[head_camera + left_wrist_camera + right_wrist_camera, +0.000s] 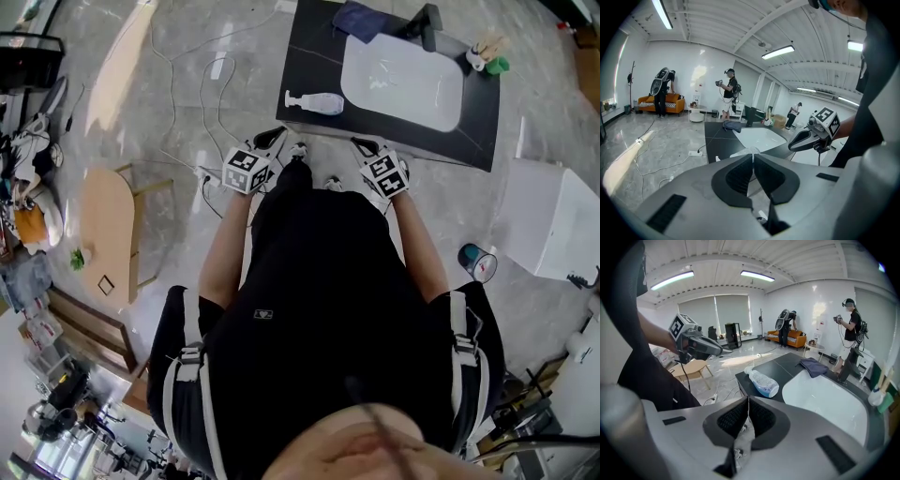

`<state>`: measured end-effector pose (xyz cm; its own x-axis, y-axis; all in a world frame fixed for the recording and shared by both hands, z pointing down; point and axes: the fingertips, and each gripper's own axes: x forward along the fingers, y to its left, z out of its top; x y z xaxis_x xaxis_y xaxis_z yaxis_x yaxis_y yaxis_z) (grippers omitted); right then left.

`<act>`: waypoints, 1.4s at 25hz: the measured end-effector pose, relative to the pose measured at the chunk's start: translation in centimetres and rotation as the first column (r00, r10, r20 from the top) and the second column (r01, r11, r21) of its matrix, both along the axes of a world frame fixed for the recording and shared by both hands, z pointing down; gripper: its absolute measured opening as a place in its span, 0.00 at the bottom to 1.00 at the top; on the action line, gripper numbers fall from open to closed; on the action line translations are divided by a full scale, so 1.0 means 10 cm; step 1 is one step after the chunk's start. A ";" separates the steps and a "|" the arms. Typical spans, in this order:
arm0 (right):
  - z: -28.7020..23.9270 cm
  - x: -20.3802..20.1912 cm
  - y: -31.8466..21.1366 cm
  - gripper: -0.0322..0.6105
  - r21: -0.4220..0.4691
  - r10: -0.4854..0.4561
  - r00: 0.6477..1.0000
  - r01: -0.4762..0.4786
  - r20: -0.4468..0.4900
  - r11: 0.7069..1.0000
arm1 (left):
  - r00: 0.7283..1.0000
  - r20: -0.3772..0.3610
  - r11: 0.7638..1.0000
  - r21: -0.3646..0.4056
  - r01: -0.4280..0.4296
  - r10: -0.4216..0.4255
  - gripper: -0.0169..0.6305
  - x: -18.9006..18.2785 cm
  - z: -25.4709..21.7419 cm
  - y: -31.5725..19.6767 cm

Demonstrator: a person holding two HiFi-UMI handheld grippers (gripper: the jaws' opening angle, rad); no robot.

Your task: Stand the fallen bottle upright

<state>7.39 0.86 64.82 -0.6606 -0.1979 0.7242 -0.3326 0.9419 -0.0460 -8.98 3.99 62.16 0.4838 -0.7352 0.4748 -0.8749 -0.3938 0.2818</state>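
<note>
While the bottle (762, 382) lies flat (untouched), left tool (753, 158) and right tool (748, 401) are closed, empty.

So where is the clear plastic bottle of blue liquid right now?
The bottle lies on its side on the black countertop, just left of the white basin, in the head view.

Your head view looks steeply down on the counter (309, 56); both gripper views face it low, sharing the sink (403, 84).
</note>
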 end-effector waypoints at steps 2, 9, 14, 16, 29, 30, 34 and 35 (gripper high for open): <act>-0.04 -0.06 -0.04 0.15 0.003 0.005 1.000 -0.005 0.001 1.000 | 1.000 -0.003 1.000 -0.004 -0.007 0.007 0.06 -0.05 0.01 -0.04; -0.04 -0.19 -0.15 0.15 -0.002 0.030 0.999 -0.030 -0.012 1.000 | 0.998 0.009 0.998 -0.021 -0.055 0.055 0.06 -0.21 0.15 -0.15; -0.03 -0.25 -0.26 0.15 -0.004 0.058 0.998 -0.058 -0.027 0.998 | 0.997 0.003 0.996 -0.028 -0.079 0.079 0.06 -0.32 0.20 -0.30; -0.02 -0.29 -0.30 0.15 -0.006 0.071 0.997 -0.071 -0.027 0.997 | 0.996 0.001 0.995 -0.030 -0.092 0.092 0.06 -0.35 0.22 -0.35; 0.10 -0.49 -0.45 0.15 -0.025 0.165 0.986 -0.165 -0.015 0.986 | 0.983 -0.006 0.981 -0.052 -0.185 0.185 0.06 -0.53 0.39 -0.60; 0.13 -0.49 -0.45 0.15 -0.029 0.175 0.984 -0.176 -0.015 0.984 | 0.981 -0.004 0.979 -0.056 -0.195 0.195 0.06 -0.53 0.41 -0.61; 0.16 -0.47 -0.46 0.15 -0.033 0.207 0.978 -0.208 -0.031 0.978 | 0.968 0.015 0.967 -0.064 -0.248 0.249 0.06 -0.51 0.53 -0.65; 0.17 -0.47 -0.46 0.15 -0.033 0.216 0.976 -0.217 -0.034 0.976 | 0.964 0.015 0.962 -0.066 -0.264 0.266 0.06 -0.50 0.55 -0.66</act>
